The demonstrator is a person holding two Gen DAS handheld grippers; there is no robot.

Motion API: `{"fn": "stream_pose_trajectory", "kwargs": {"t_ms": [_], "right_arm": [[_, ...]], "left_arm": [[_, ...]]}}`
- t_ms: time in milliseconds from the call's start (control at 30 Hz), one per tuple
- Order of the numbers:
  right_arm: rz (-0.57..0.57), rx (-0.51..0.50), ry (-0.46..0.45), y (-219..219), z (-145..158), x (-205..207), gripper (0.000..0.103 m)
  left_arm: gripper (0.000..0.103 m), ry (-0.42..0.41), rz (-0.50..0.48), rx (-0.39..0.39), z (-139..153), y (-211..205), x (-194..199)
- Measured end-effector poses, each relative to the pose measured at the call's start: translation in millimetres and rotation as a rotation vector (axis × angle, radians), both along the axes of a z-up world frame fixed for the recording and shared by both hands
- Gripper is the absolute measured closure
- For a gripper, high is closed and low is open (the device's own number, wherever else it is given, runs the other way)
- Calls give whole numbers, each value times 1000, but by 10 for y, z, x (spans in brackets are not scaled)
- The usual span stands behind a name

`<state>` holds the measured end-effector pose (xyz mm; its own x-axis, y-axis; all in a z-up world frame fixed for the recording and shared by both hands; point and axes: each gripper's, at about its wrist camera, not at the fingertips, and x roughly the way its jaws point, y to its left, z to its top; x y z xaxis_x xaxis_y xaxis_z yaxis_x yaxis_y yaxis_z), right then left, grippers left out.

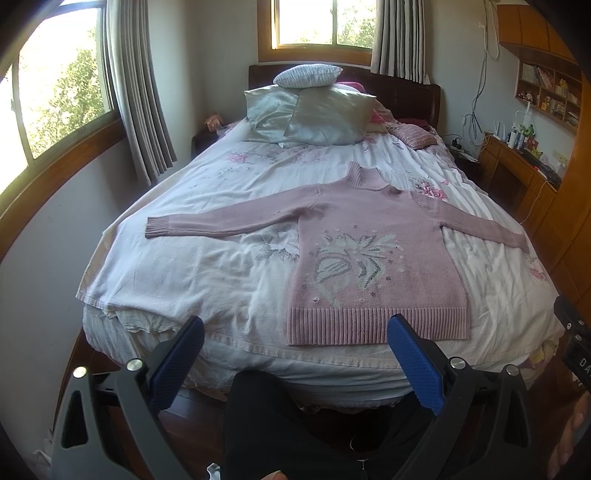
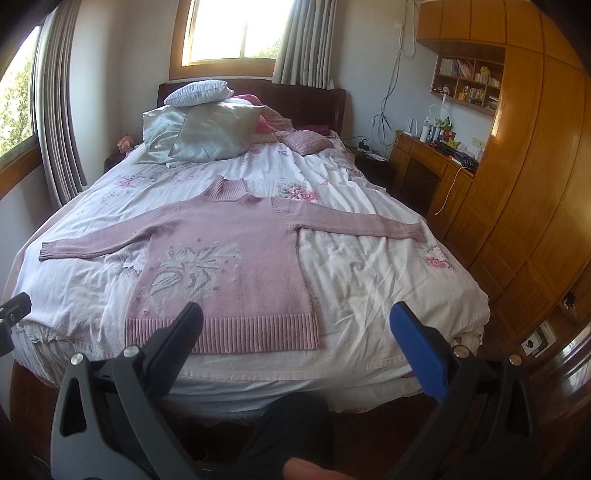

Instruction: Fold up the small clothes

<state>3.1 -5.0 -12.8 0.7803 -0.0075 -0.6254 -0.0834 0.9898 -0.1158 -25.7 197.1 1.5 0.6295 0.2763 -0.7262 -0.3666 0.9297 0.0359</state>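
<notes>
- The bed [image 1: 184, 266] fills the room from the dark headboard to the near edge, under a rumpled white cover with pink flower prints.
- A wall of honey-coloured wooden cupboards [image 2: 535, 192] runs down the right side, with a desk [image 2: 432, 162] of the same wood beyond it, cluttered with bottles and small things; a shelf [image 2: 467, 83] of books hangs above.
- Two windows let in bright daylight — one [image 1: 321, 22] behind the headboard, one [image 1: 55, 92] on the left wall — each with grey curtains drawn aside.
- The sweater [image 1: 369, 258], pink knit with a pale grey leaf pattern on the chest, lies flat and face up on the near half of the bed. Both sleeves are stretched straight out to the sides, the ribbed collar points toward the pillows, and the ribbed hem lies just short of the near edge.
- Pillows [image 1: 317, 114] are heaped at the head: two shiny silver-green ones, a small striped one on top, and a pink striped one off to the right.
- The left gripper [image 1: 295, 332] hangs off the foot of the bed, its blue-padded fingers spread wide and holding nothing; the right-hand pad sits in front of the hem in view, though whether it touches I can't tell.
- The right gripper [image 2: 295, 321] hangs beside it, fingers likewise spread and empty, the hem's right corner showing between them.
- Dark trouser legs [image 1: 258, 424] show below both grippers.
</notes>
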Motion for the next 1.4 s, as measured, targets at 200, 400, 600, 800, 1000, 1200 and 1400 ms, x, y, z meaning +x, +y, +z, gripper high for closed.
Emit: {"fn": "stream_pose_trajectory", "kwargs": {"t_ms": [200,400,600,800,1000,1200,1400], "right_arm": [[-1,0,-2,2,0,-2,2],[1,0,0,1,-8,2,2],[-3,-21,5,7,-80,124,2],[111,-4,-71,-121,-325,452,3],[63,74,31,-569,-683,1204,3],[-60,318,155,-1443,-1005,2170,24],[-218,645,341,-2475,-1625,3179,56]], "left_arm": [[4,-1,0,1,-5,4,-6],[4,-1,1,-3,-6,7,-5],[4,2,1,-40,-122,53,115],[4,-94,-148,-184,-377,133,428],[4,-140,-198,-309,-700,275,903],[4,-148,-206,-267,-799,139,1387],[4,-114,-257,-361,-1005,-68,1866]]}}
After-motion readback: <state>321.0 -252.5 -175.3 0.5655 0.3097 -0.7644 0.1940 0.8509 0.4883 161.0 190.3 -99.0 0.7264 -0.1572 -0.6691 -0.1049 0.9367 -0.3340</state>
